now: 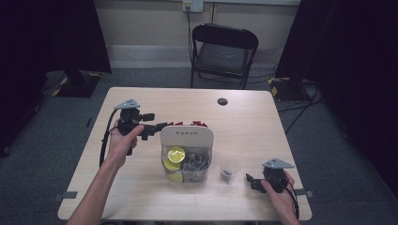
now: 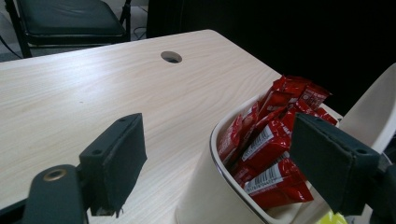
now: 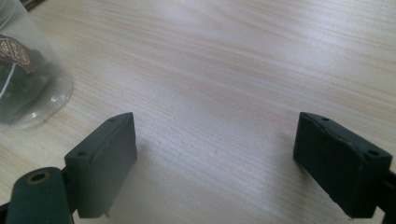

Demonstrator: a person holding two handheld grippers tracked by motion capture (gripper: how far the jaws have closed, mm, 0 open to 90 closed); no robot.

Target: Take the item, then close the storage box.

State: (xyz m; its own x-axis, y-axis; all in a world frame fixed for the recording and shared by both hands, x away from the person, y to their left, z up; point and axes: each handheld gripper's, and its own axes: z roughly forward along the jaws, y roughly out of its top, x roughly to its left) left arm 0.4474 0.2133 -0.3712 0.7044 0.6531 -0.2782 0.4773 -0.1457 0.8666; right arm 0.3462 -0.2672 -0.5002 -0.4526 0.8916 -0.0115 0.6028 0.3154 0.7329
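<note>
My left gripper (image 2: 219, 163) hangs wide open and empty at the back compartment of the cream caddy (image 2: 205, 196), over glossy red sachets (image 2: 271, 140) with white barcodes. My right gripper (image 3: 219, 158) rests wide open, empty, near the clear cup (image 3: 28, 84).

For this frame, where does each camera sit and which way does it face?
High view: above the person's side, looking forward and down on the table; both forearms, left gripper, right gripper show.
Left gripper view: rides the left gripper, facing the red packets in the caddy; own open jaws.
Right gripper view: low over the table, cup at left; own open jaws.
Shared: caddy, cup, table.
</note>
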